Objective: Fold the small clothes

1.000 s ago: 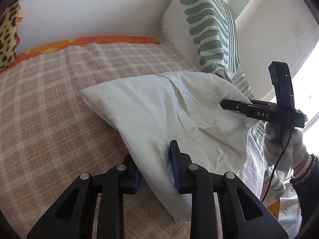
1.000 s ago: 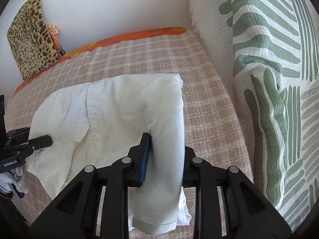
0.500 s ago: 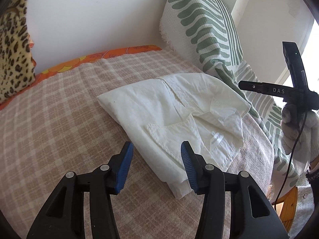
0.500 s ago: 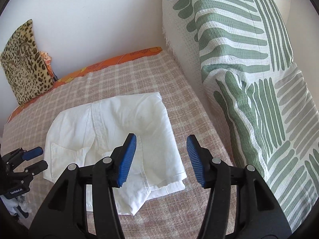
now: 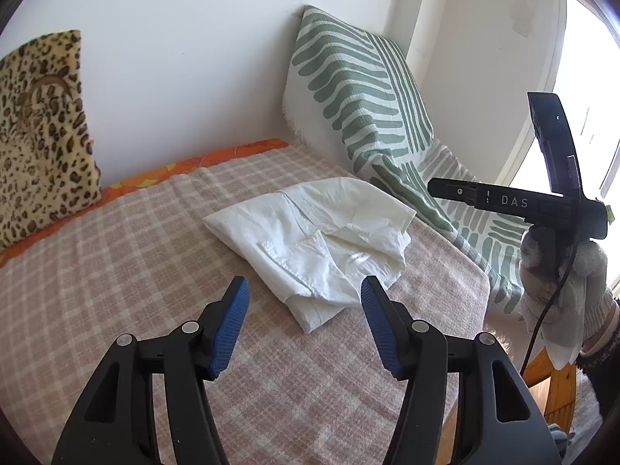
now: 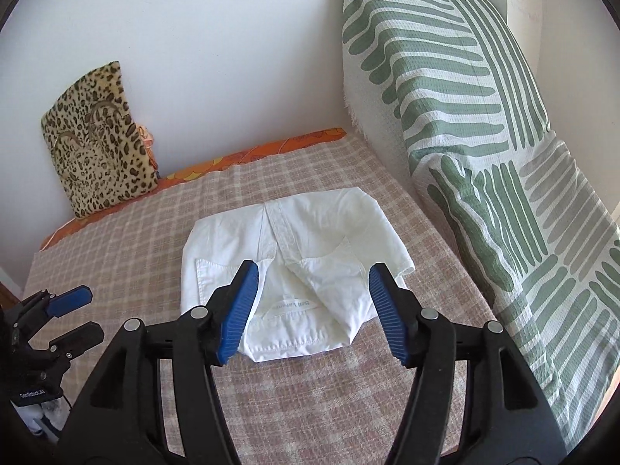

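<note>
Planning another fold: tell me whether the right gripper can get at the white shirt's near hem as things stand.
Probably yes. The right gripper hangs above the white shirt, jaws opening and empty; nothing lies between it and the near hem, and the left gripper sits off to the side.

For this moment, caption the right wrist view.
Right gripper, jaws opening and empty, above the folded shirt on the bed.

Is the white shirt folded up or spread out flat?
Folded. The white shirt lies as a compact bundle on the checked blanket, its sides doubled over the middle, layered edges showing at the near end.
</note>
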Action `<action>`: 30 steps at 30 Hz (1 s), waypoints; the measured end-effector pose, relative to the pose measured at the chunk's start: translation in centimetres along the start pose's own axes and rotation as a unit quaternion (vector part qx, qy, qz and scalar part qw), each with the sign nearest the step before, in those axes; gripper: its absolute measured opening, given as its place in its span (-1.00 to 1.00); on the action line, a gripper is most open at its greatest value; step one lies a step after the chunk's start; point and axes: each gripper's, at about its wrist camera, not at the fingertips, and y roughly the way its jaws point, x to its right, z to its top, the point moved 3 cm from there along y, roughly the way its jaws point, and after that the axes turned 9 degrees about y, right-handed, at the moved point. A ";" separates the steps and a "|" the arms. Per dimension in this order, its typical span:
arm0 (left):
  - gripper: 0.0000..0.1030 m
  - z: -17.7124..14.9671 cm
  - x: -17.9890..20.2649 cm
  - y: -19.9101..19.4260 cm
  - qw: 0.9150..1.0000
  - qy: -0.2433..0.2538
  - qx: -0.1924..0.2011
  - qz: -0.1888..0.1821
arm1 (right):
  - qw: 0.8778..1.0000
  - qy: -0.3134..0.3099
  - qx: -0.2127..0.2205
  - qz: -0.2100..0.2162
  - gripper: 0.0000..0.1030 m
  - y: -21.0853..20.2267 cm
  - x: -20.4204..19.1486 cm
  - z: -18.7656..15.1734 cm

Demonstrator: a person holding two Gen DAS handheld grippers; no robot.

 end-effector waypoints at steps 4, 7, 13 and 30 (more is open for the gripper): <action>0.34 -0.7 0.6 -2.7 1.000 0.004 0.017 0.005 | 1.000 -0.001 0.015 -0.009 0.32 -2.1 -1.4 -2.1; 0.45 -1.4 0.9 -4.5 0.999 0.012 0.032 0.010 | 0.999 -0.004 0.036 -0.023 0.45 -3.6 -2.3 -3.7; 0.56 -3.3 1.4 -7.4 0.998 0.013 0.053 0.013 | 0.998 -0.004 0.056 -0.042 0.61 -5.0 -3.7 -7.2; 0.64 -6.8 1.6 -10.2 0.996 0.034 0.046 0.067 | 0.995 0.008 0.081 -0.051 0.71 -5.5 -5.2 -11.1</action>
